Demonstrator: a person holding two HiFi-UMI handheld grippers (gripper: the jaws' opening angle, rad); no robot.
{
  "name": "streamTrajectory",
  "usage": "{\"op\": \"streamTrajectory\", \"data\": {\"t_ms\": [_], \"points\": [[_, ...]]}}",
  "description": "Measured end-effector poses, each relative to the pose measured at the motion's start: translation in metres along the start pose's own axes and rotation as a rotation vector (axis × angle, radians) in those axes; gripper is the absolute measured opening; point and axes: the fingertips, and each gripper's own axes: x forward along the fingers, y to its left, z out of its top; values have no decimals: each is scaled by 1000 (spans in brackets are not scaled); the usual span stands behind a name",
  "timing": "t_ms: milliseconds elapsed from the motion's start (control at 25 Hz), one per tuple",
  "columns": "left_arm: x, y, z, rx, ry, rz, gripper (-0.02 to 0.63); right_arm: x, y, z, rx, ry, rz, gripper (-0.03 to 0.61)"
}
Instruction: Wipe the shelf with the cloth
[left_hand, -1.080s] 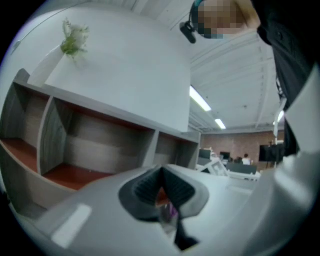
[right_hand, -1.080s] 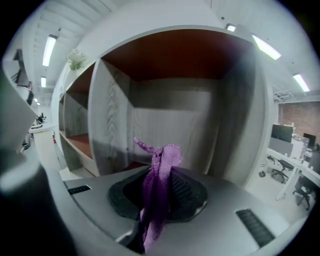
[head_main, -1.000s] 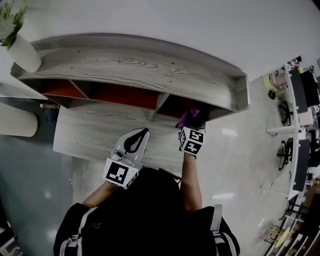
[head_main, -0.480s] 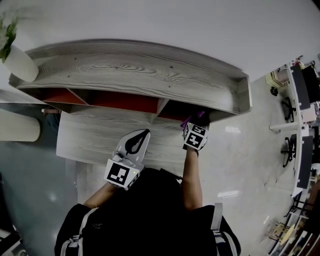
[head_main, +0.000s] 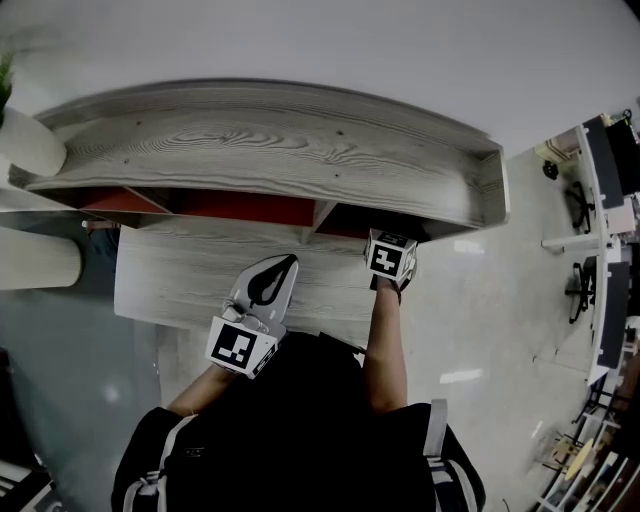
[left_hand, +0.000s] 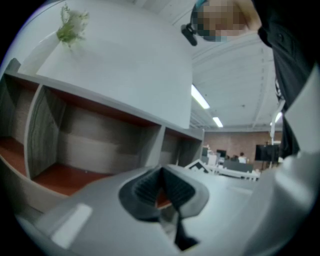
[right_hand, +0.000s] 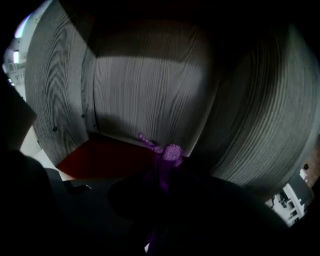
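- Head view: we see the shelf (head_main: 300, 150), a long grey wood-grain unit with red-floored compartments under its top board. Our right gripper (head_main: 390, 258) reaches into the compartment at the shelf's right end, and the cloth is out of sight under the board. Our left gripper (head_main: 265, 290) hovers in front of the shelf, over the desk (head_main: 180, 280). A white vase (head_main: 30, 145) stands at the shelf's left end, and glossy floor (head_main: 500, 300) lies beyond its right end.
- Left gripper view: the left gripper (left_hand: 162, 187) has its jaws pressed together with nothing between them. It faces the shelf's open compartments, with a plant (left_hand: 70, 27) on the shelf's top.
- Right gripper view: the jaws are clamped on the purple cloth (right_hand: 167, 155). It bunches ahead of the tips, near the back wall of the shelf and above the compartment's red floor (right_hand: 105, 157). We cannot tell whether it touches.
- We judge the cloth soft, light and limp, so a grip at its bunched middle lets a wad lead. The smooth boards should let it slide, though the close walls leave little room.
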Motion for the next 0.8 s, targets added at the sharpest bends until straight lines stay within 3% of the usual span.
{"op": "streamTrajectory", "data": {"t_ms": [360,800], "points": [[-9,14,-2,-2,9,38,5,20,32,22,-99,29,97,49],[-28,25,-3,-5,1,102,5,22,106,45,-249,-12,322,49]]}}
